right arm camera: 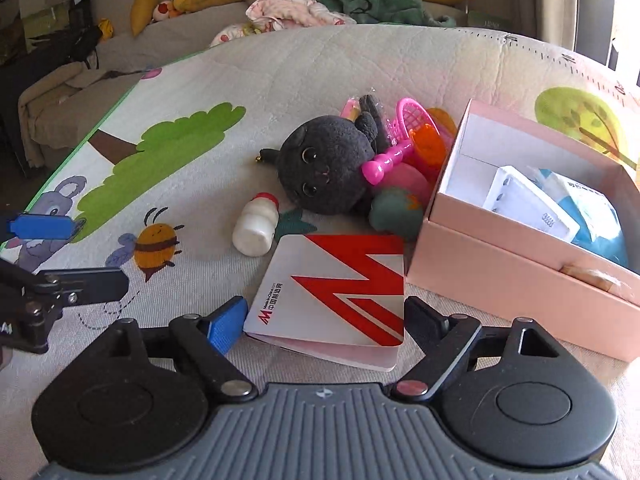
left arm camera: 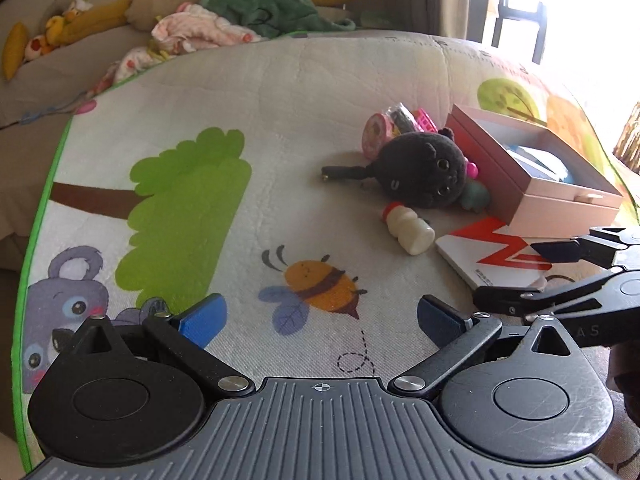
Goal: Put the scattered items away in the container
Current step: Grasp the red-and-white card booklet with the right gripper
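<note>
Both tools look alike. Left gripper (left arm camera: pixel 318 318): grey ribbed body, small crosshair mark at centre front, two round black discs either side, black link arms with silver screws, blue pads on the fingers (left arm camera: pixel 202 320). Right gripper (right arm camera: pixel 324 322): same grey ribbed body, black discs, silver screws, one reddish; near left pad bright blue, right pad dark.

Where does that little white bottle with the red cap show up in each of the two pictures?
Left wrist view: the white bottle lies right of centre on the mat, below the black plush.
Right wrist view: it lies left of centre, left of the plush.
Shared landmark: the red-and-white booklet beside the bottle's base.
</note>
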{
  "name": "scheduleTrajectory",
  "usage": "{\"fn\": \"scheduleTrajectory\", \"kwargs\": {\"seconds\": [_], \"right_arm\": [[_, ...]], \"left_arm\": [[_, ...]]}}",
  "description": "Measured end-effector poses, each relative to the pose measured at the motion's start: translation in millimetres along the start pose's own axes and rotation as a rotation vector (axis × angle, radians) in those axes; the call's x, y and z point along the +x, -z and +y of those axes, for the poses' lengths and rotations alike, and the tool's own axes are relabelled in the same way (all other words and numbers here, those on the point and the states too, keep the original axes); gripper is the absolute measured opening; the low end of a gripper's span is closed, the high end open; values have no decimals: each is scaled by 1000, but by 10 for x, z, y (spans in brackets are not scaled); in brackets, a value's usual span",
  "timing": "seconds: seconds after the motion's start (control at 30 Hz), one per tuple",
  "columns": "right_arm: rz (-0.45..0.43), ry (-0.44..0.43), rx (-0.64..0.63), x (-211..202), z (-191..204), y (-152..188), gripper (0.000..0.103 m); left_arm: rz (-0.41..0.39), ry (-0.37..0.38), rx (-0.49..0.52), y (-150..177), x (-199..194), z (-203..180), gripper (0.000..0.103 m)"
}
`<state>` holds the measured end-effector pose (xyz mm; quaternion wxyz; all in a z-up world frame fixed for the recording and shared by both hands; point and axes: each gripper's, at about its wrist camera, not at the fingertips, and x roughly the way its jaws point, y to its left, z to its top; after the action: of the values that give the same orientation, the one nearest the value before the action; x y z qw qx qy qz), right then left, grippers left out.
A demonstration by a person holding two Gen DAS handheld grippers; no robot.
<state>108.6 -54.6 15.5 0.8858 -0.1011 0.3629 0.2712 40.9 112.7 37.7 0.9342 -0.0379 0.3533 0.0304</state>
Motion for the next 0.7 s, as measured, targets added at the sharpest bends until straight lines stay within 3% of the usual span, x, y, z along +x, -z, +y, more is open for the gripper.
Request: {"fn": "scheduleTrajectory", "kwargs": {"seconds": [0.1,0.27,0.37,0.53,0.57,0.63,0.67,0.7], "right_arm": [[-8,0,-12,-286,-94,182,83],[-10,96,97,-731,-479,506,83],[-12,186,138,-925,-676,720,83],[-28,190,187,-1032,-800,978,85],[-37,194,196,-1033,-806,999,85],[-55,195,225,-1033,-830,1027,86],[-62,193,236,-1030,-840,1031,87],[-69,190,250,-1005,-855,1034,88]], "left_arm": [[-4,27,30,-16,10,-132,103],[-13,61,103,-72,138,-389,103],[-27,43,127,-167,293,-508,103],[-40,3,114,-343,509,-599,102],[-40,0,108,-371,530,-601,99],[-21,-1,98,-424,579,-600,66],[-11,1,91,-445,605,-597,65],[-10,1,83,-459,622,-591,71]]}}
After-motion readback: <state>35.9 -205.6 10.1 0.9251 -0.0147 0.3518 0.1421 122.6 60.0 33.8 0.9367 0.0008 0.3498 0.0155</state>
